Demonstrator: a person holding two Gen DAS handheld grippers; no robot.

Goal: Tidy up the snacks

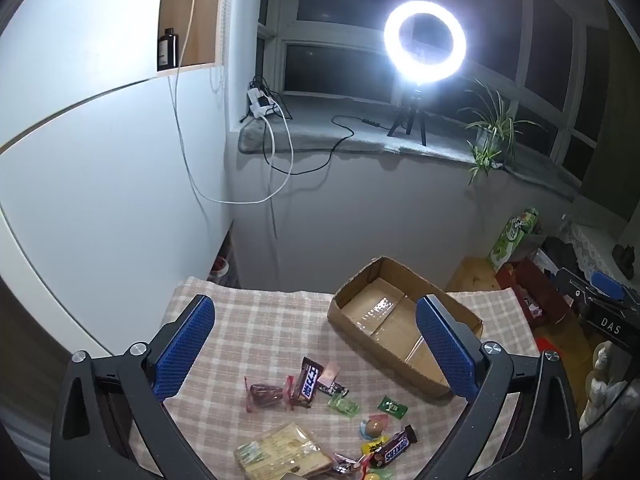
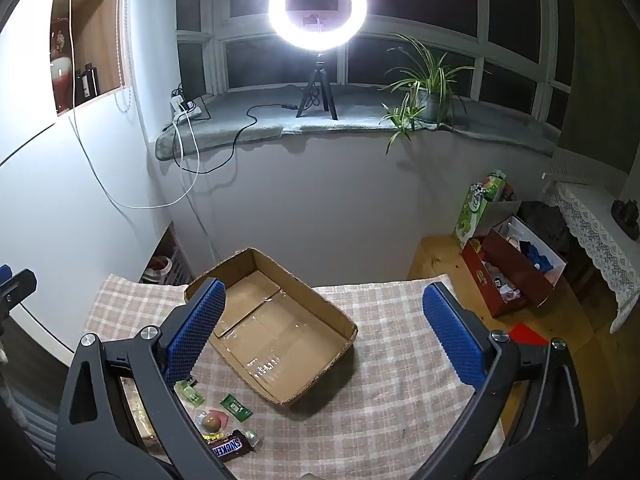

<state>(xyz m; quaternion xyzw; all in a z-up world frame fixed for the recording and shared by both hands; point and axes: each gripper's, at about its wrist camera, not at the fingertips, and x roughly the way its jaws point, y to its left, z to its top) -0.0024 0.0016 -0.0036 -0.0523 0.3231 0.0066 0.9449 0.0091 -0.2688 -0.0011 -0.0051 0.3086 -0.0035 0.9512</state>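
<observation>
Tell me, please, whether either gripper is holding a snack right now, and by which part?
Nothing is held: the left gripper and right gripper are open, above the table.

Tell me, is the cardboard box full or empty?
Empty. Both views show the cardboard box with a bare, taped bottom; the snacks lie outside it on the checked cloth.

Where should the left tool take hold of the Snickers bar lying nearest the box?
Grip the Snickers bar across its narrow width at mid-length, coming from above. It lies flat on the checked cloth, long axis pointing roughly away; the neighbouring wrappers leave little room, so stay central.
</observation>
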